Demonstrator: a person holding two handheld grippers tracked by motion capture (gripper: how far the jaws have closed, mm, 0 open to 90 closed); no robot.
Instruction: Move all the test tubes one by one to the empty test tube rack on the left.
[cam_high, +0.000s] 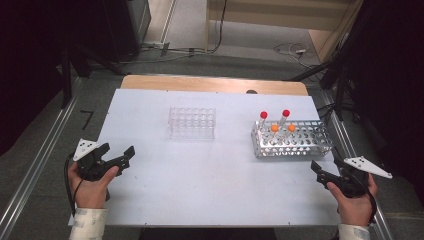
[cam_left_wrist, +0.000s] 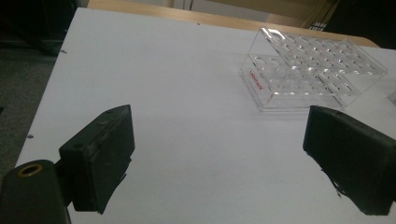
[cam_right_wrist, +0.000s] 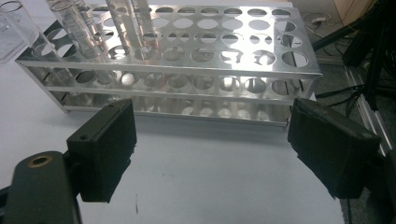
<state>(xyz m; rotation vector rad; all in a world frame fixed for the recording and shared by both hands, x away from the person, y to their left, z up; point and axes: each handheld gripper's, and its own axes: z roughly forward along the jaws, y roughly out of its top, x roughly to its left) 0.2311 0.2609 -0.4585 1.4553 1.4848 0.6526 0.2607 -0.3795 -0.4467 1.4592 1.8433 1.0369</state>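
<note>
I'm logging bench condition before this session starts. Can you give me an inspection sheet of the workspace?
Surface: white board on a wooden table, bare between the racks.
Job's things: clear plastic rack, empty; metal rack holding four tubes, two red-capped, two orange-capped.
Clutter: nothing seen.
Grippers: left gripper and right gripper both open, empty, hand-held near the board's front corners.
Cables: one trails from the left gripper; more lie on the floor behind.
Surroundings: metal rails on both sides, dark stands.

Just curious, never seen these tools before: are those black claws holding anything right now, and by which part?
Nothing is held. The left gripper and right gripper are both open above the table.
</note>
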